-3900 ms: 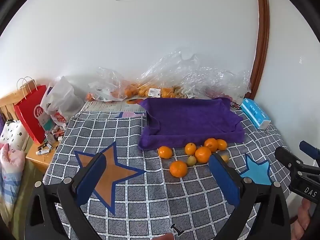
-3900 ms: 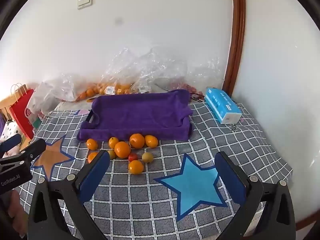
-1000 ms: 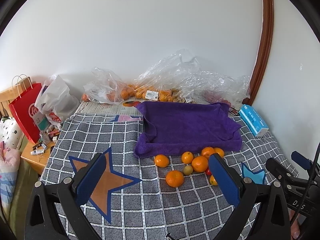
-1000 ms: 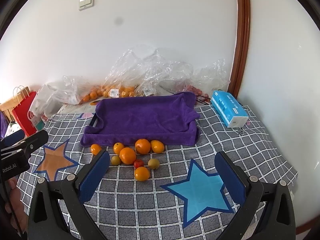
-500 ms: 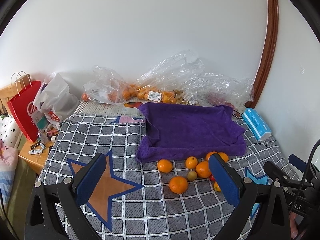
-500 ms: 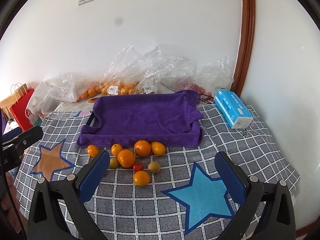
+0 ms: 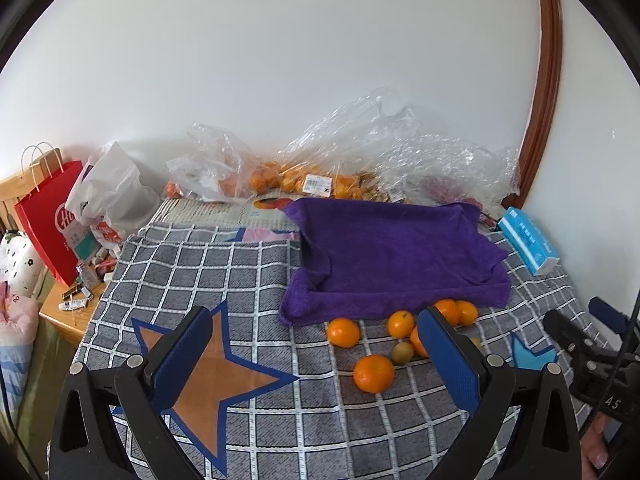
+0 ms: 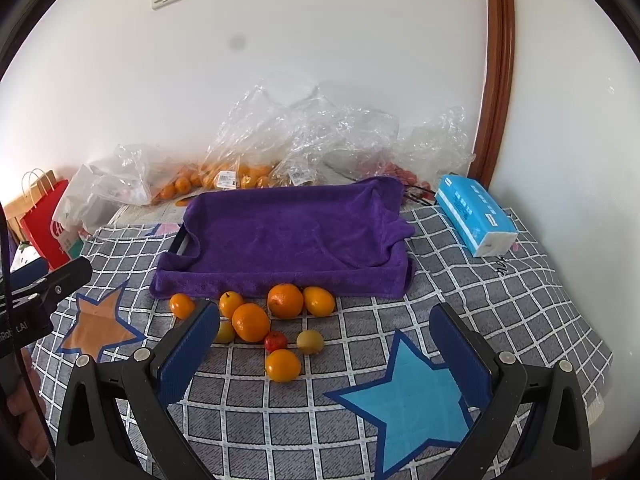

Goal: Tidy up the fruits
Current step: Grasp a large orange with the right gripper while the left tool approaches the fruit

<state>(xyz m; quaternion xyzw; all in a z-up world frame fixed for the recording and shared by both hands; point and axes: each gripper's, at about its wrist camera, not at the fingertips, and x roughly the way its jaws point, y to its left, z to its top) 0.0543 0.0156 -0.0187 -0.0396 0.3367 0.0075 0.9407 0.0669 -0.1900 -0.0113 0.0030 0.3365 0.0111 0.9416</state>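
Note:
Several loose fruits lie in a cluster on the checked cloth just in front of a tray draped with a purple towel. They include oranges, a small red fruit and a yellowish fruit. My left gripper hovers open above the cloth, left of the cluster, nothing between its fingers. My right gripper is open too, held back from the fruits, which show between its blue pads.
Clear plastic bags of oranges lie against the white wall behind the tray. A blue tissue pack sits at the right. A red paper bag and a small side table with clutter stand off the left edge.
Both grippers have moved slightly closer to the fruit and tray over the last second. Both stay open, and no fruit has moved.

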